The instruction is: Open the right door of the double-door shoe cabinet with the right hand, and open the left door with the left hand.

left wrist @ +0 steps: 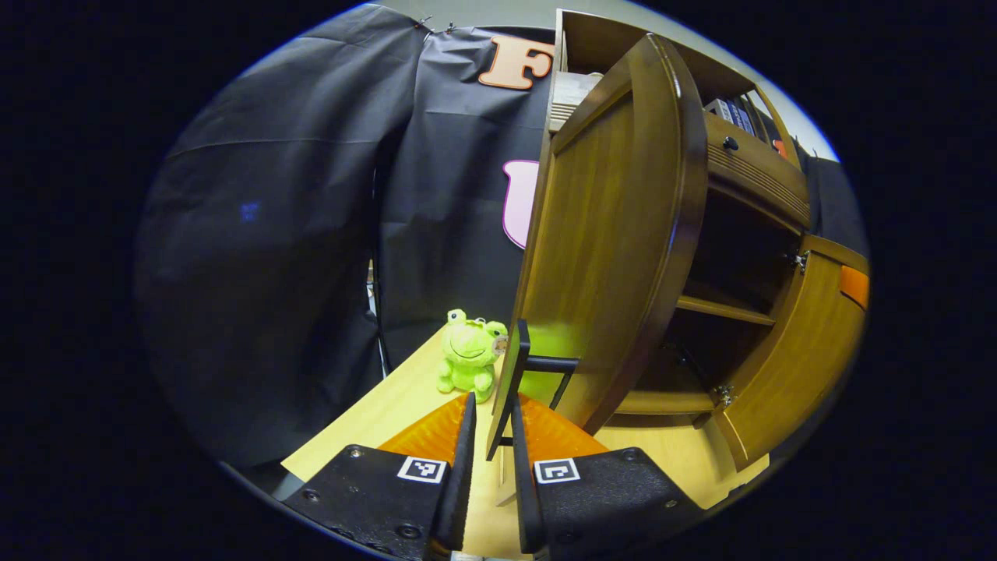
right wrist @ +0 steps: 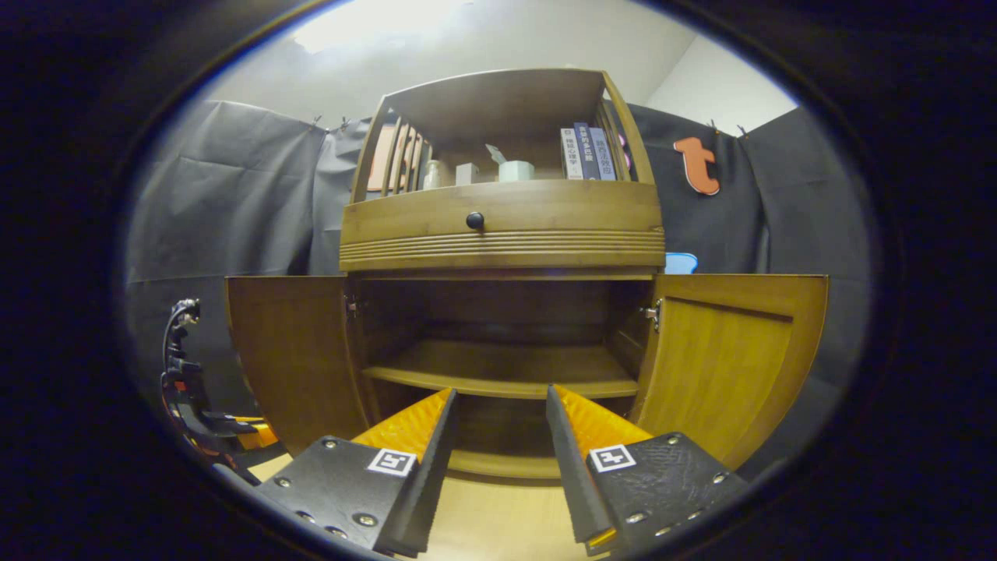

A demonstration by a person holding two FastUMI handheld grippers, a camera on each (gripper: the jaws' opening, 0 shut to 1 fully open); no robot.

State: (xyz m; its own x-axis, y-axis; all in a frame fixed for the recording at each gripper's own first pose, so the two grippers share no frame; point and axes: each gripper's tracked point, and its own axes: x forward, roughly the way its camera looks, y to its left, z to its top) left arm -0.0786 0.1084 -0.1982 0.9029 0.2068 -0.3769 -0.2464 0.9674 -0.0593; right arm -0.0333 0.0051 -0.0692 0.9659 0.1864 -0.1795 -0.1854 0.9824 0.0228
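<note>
The wooden shoe cabinet (right wrist: 498,234) stands with both doors swung wide. In the left gripper view the left door (left wrist: 615,257) is edge-on, and my left gripper (left wrist: 492,401) is shut on its black bar handle (left wrist: 545,364). In the right gripper view that door (right wrist: 292,351) is on the left, with the left gripper (right wrist: 234,428) at its outer edge. The right door (right wrist: 724,358) stands open on the right. My right gripper (right wrist: 498,393) is open in front of the cabinet's inner shelf (right wrist: 498,374), holding nothing.
A green frog plush (left wrist: 470,352) sits on the light wooden tabletop (left wrist: 374,421) just left of the open left door. Above the doors is a drawer with a black knob (right wrist: 475,220), and books (right wrist: 584,152) and small items stand on the top shelf.
</note>
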